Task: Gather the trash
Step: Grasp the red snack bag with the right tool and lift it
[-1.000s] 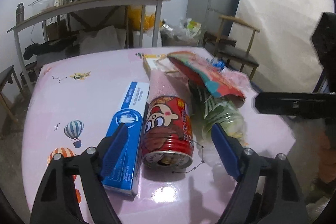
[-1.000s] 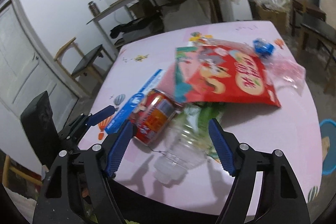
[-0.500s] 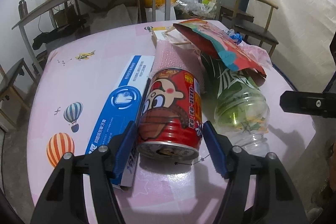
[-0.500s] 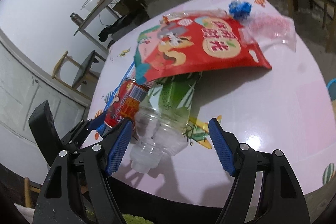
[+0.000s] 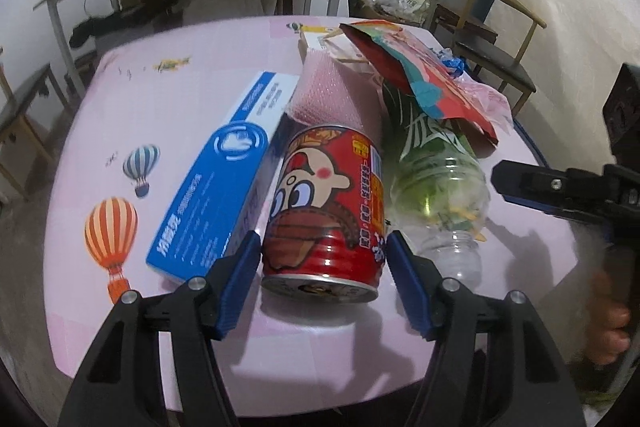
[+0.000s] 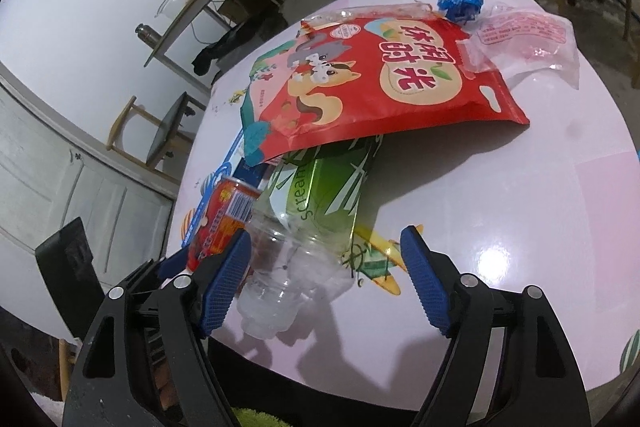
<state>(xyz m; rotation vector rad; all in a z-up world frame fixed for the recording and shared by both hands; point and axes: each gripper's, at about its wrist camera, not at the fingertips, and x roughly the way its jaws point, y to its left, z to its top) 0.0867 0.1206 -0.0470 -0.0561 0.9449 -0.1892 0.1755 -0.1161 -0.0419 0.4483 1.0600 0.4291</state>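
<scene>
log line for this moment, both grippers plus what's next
left gripper: shut on red can | right gripper: open, straddling plastic bottle neck | bottle base under red snack bag | next: probably close on bottle

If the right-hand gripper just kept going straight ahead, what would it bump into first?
Most likely the clear bottle. Its neck end already lies between the open fingers of the right gripper, nearer the left one. Farther along that line is the red snack bag lying over the bottle. Depth is hard to judge here.

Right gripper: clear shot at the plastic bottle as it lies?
Probably yes. The right gripper is open with the plastic bottle's neck end between its fingers; the red snack bag covers only the far end.
</scene>
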